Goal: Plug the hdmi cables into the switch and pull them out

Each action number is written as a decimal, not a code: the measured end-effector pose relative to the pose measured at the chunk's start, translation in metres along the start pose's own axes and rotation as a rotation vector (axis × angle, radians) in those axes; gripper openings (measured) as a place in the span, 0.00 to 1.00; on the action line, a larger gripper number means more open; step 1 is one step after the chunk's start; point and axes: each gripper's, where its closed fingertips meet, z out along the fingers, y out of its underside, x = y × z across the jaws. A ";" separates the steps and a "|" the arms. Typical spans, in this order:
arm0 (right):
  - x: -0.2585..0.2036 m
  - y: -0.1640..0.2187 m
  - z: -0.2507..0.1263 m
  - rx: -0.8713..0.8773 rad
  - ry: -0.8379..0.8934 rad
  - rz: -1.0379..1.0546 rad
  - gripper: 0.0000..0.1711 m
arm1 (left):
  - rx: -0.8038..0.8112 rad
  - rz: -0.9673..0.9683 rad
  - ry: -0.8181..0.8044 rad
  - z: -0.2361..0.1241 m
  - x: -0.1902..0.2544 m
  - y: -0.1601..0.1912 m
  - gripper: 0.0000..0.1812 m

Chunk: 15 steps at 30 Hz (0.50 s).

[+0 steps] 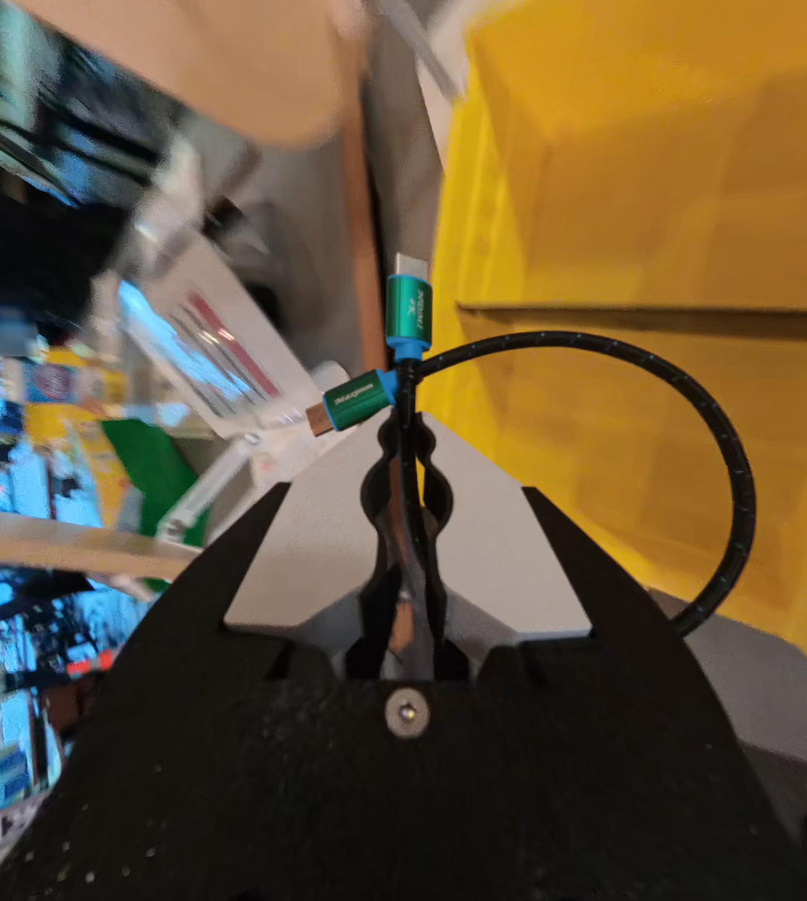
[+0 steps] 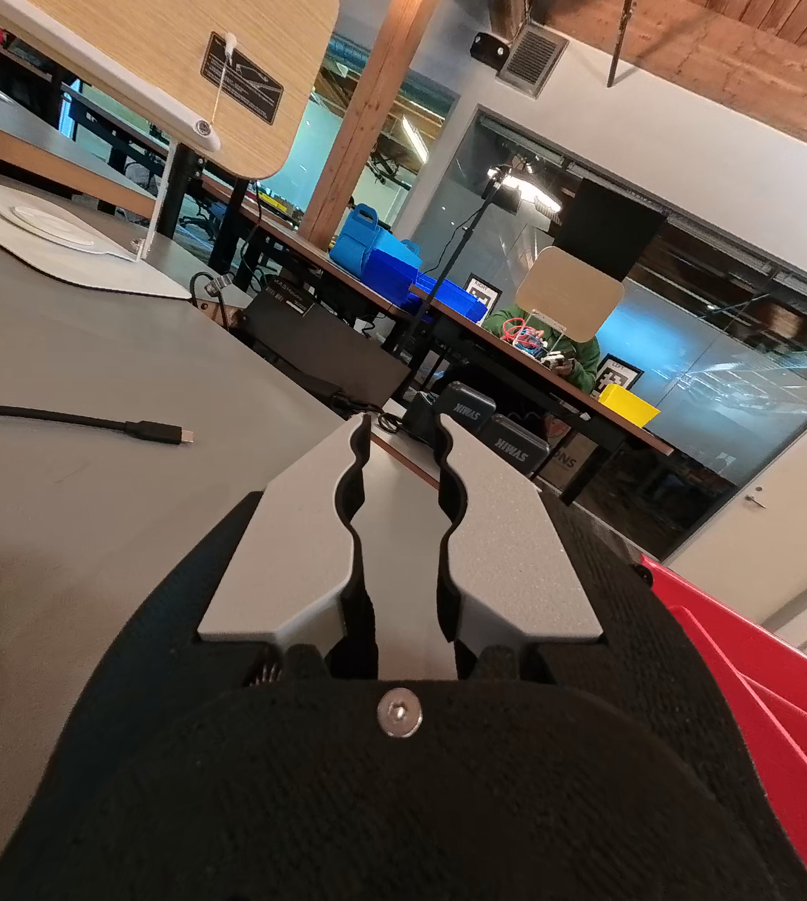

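Observation:
My left gripper (image 1: 405, 419) is shut on a short black braided HDMI cable (image 1: 713, 439) and holds it in the air. The cable loops to the right and back. Its two green plugs with blue collars stick out past the fingertips: one (image 1: 408, 312) points away, the other (image 1: 355, 402) points left. My right gripper (image 2: 403, 429) is open and empty, low over the grey table (image 2: 99, 512). A thin black cable with a small plug (image 2: 155, 431) lies on the table to its left. No switch shows in either view.
A yellow bin (image 1: 660, 244) fills the right of the blurred left wrist view. In the right wrist view a red bin (image 2: 782, 682) is at the right, a white stand with a wooden top (image 2: 162, 63) at the back left, and a person in a green sleeve (image 2: 586, 361) sits at a far table.

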 end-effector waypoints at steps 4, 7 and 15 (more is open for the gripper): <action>0.000 0.000 0.000 0.000 0.001 0.001 0.14 | 0.442 -0.015 -0.036 -0.078 -0.007 -0.079 0.01; 0.001 0.000 0.000 0.001 0.004 0.005 0.14 | 0.766 -0.009 0.126 -0.131 0.032 -0.134 0.02; 0.023 0.000 -0.006 0.011 0.097 0.047 0.13 | 0.940 0.102 0.495 -0.144 0.179 -0.222 0.02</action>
